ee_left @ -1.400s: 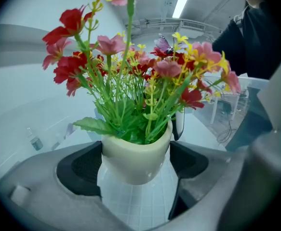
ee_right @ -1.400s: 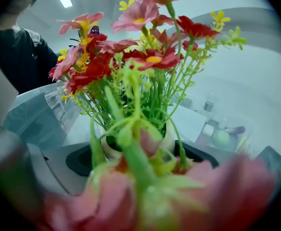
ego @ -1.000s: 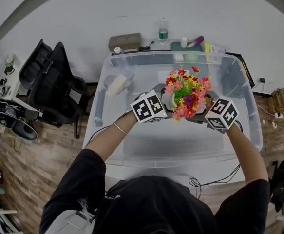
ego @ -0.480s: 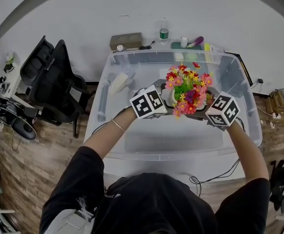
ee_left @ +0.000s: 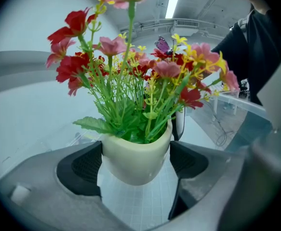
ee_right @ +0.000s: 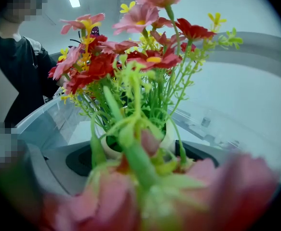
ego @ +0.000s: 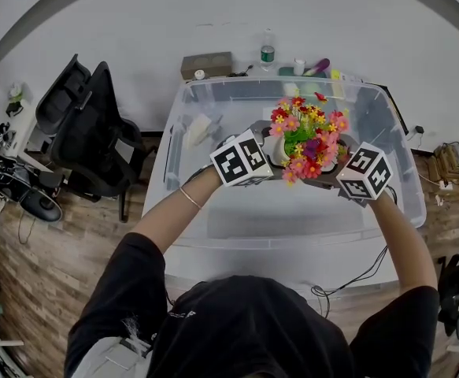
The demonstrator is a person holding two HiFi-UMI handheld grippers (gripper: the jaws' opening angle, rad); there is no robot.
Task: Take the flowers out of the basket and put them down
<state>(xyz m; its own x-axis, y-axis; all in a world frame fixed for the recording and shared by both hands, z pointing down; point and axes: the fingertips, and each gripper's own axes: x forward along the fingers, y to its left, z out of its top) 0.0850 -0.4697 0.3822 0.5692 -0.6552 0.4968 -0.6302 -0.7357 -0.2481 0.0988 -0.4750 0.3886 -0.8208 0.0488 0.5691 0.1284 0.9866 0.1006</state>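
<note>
A cream pot of red, pink and yellow artificial flowers hangs above the inside of a clear plastic bin. My left gripper is shut on the pot, its dark pads pressed on both sides. My right gripper grips the same pot from the opposite side. Blurred blooms fill the near part of the right gripper view and hide most of its jaws. In the left gripper view the stems stand upright.
A white object lies at the bin's far left inside. Behind the bin stand a brown box and a water bottle. A black office chair is at the left. Cables trail on the wooden floor.
Both grippers have carried the flower pot a little higher and farther from the person. The hold on the pot is unchanged.
</note>
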